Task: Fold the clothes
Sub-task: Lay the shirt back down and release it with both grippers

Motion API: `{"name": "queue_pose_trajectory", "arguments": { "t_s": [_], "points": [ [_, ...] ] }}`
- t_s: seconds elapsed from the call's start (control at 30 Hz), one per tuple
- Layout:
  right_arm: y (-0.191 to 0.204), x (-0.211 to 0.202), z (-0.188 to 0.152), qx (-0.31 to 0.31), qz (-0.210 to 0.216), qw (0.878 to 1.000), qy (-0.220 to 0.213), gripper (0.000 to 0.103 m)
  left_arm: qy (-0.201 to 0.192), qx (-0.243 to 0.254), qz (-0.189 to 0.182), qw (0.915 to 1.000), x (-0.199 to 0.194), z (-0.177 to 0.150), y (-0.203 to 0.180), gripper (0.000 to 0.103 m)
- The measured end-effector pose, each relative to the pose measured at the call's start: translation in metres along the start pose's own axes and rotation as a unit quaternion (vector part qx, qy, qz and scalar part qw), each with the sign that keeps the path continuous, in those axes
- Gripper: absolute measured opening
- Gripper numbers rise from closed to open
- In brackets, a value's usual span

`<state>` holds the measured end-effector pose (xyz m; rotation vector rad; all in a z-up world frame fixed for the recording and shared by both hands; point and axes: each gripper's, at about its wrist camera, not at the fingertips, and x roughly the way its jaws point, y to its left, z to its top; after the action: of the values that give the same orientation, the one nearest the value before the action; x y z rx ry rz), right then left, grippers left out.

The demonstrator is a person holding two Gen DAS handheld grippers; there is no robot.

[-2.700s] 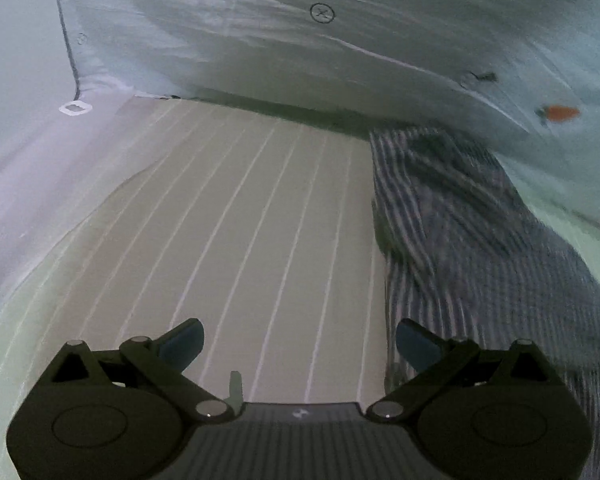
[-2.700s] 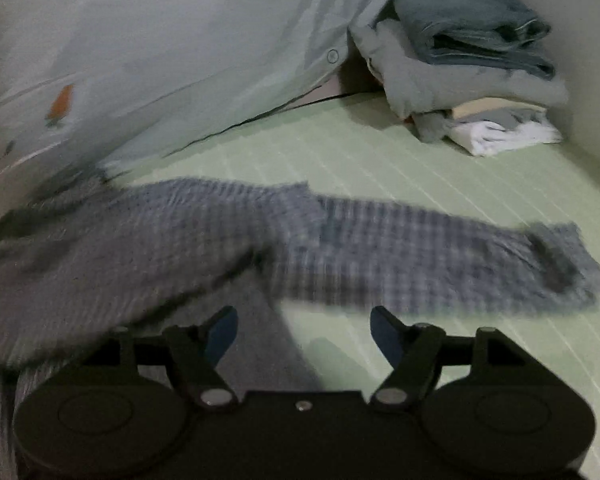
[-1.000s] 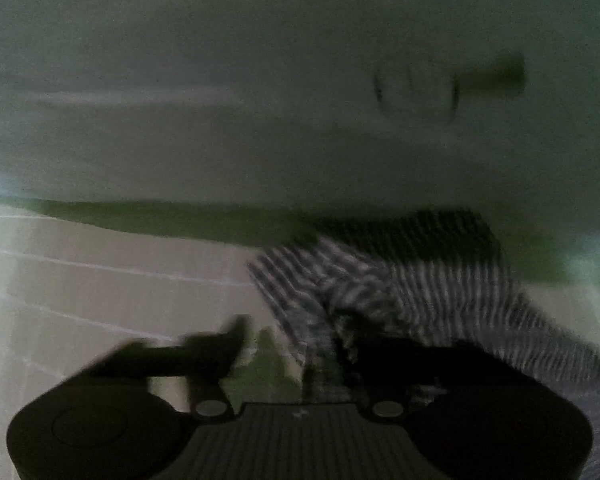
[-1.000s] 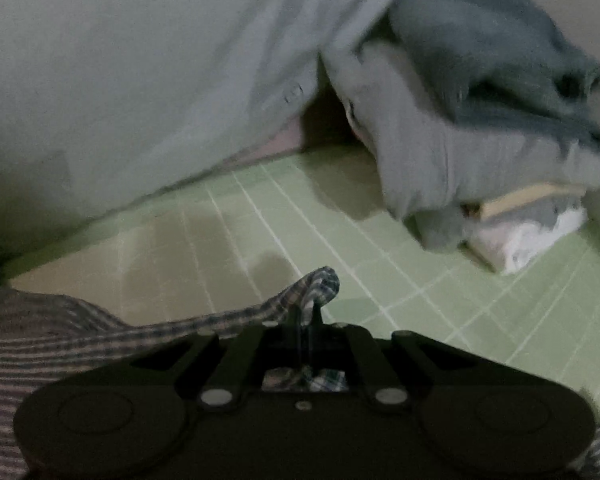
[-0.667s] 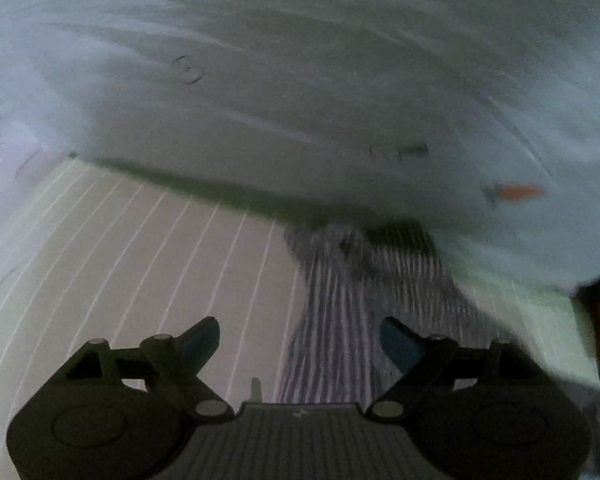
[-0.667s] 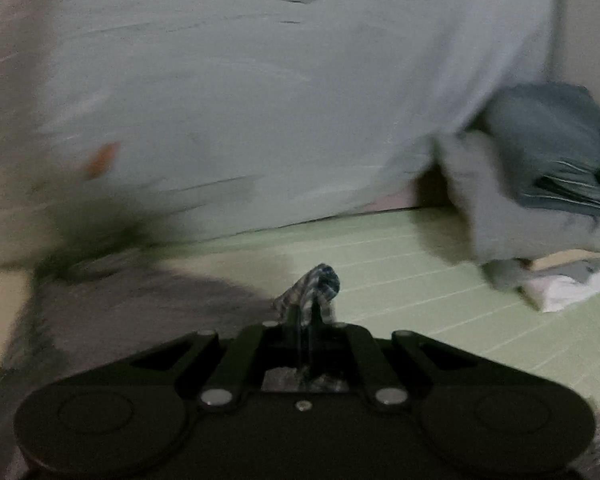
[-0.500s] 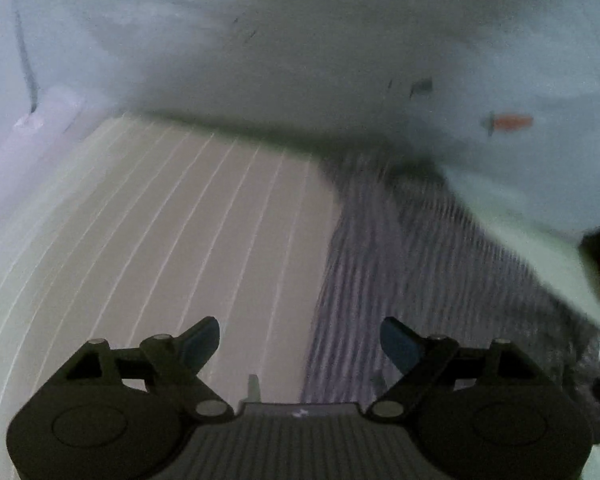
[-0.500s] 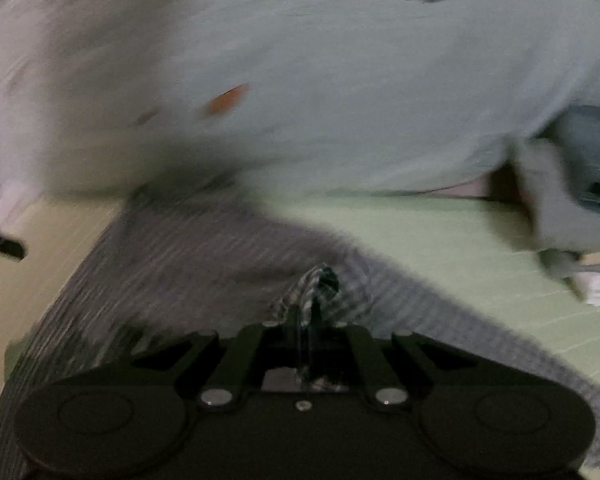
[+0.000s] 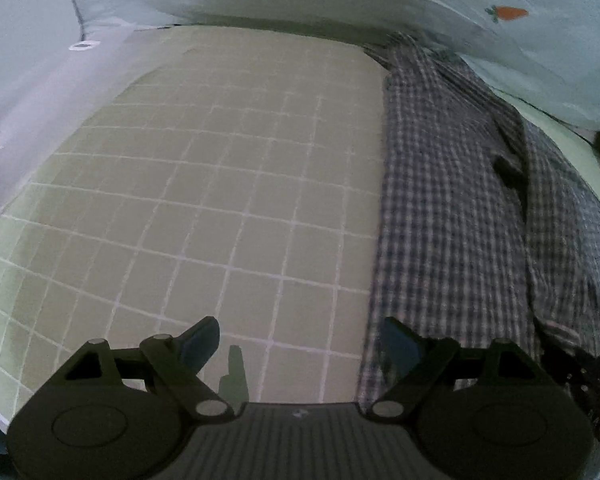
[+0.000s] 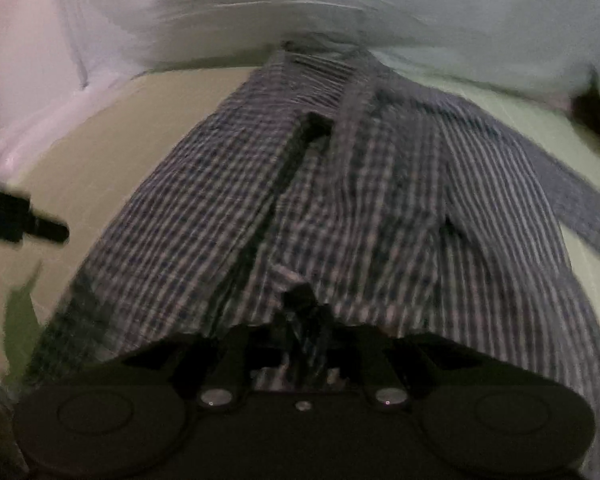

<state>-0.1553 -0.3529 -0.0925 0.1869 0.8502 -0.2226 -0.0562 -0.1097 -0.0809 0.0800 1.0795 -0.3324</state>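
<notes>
Your right gripper is opening, checked shirt cloth between its jaws. Your left gripper, spread and empty, sees bare grid mat beside the shirt's edge.

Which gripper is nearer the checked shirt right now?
Right. The right gripper is over the checked shirt, jaws opening around a fold of it. The left gripper hangs open beside its edge, mostly over the gridded sheet.
</notes>
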Motion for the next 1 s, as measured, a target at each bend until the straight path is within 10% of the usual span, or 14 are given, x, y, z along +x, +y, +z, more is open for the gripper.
{"name": "queue_pose_trajectory", "arguments": {
  "t_s": [0.1,0.23,0.57,0.67,0.8,1.0],
  "points": [
    [-0.008,-0.02,0.001,0.062,-0.027,0.998,-0.016,0.075,-0.003,0.026,-0.02,0.9995,-0.001,0.003,-0.018,0.088],
    [-0.031,-0.055,-0.005,0.105,-0.087,0.989,-0.058,0.102,-0.005,0.059,-0.05,0.997,-0.006,-0.003,-0.051,0.088],
    [-0.14,-0.06,-0.042,0.163,-0.133,0.977,-0.041,0.103,-0.036,0.053,-0.082,0.9946,-0.005,-0.036,-0.151,0.078],
    [-0.176,-0.052,-0.045,0.147,-0.122,0.981,-0.035,0.103,-0.047,0.042,-0.082,0.9947,0.007,-0.046,-0.177,0.06],
    [-0.211,-0.053,-0.042,0.119,-0.117,0.985,-0.047,0.103,-0.026,0.007,-0.064,0.9976,0.024,-0.051,-0.193,0.009],
    [-0.231,-0.062,-0.046,0.104,-0.103,0.988,-0.043,0.103,-0.072,-0.027,-0.076,0.9941,-0.004,-0.051,-0.2,0.003]
  ]
}}
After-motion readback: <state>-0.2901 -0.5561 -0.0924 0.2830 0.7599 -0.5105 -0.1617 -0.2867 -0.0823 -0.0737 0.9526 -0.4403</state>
